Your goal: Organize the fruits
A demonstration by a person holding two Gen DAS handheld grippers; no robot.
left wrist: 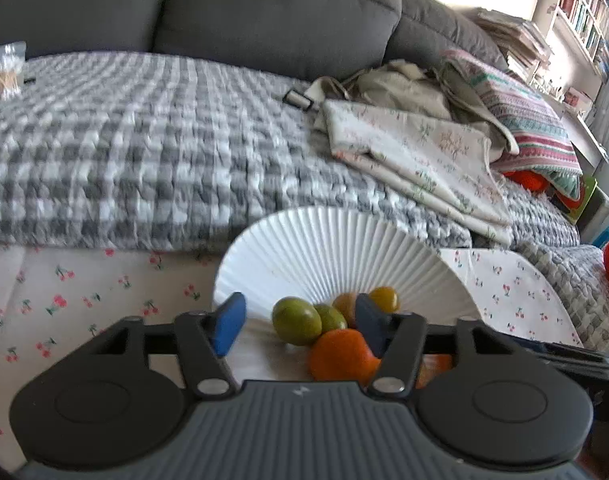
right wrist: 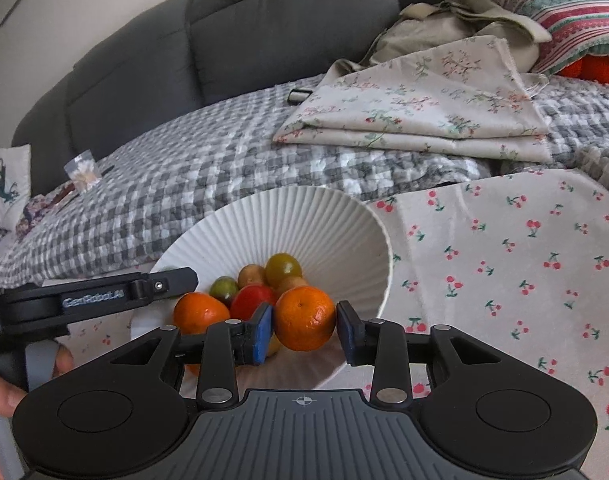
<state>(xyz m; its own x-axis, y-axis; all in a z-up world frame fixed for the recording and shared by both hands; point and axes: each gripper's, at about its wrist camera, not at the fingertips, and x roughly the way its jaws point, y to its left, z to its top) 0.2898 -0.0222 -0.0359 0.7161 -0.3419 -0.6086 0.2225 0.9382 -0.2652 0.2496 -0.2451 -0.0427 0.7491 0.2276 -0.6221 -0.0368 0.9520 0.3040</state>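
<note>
Several fruits lie in a white ribbed bowl [right wrist: 324,224] that stands on a cherry-print cloth [right wrist: 504,264] over the desk. The contents include orange mandarins, green and yellowish round fruits, and one red fruit [right wrist: 250,298].

In the right wrist view, one mandarin [right wrist: 304,317] sits between the blue-padded fingers of the right gripper [right wrist: 304,330]. The fingers stand parted, with a narrow gap visible on each side of the fruit; the pads do not press on it. The fruit rests at the near rim of the bowl.

In the left wrist view, the left gripper [left wrist: 296,326] is spread wide above the near side of the bowl. A second mandarin [left wrist: 338,354] lies just beside its right finger, and a green fruit [left wrist: 296,320] lies between the fingers; neither is gripped.

The left gripper's side arm, seen from the right wrist camera, carries the lettering "GenRobot.AI" [right wrist: 92,300].

Behind the bowl: a grey checked blanket [left wrist: 124,152], folded floral fabric [right wrist: 424,108] and a dark grey sofa [left wrist: 224,12].
</note>
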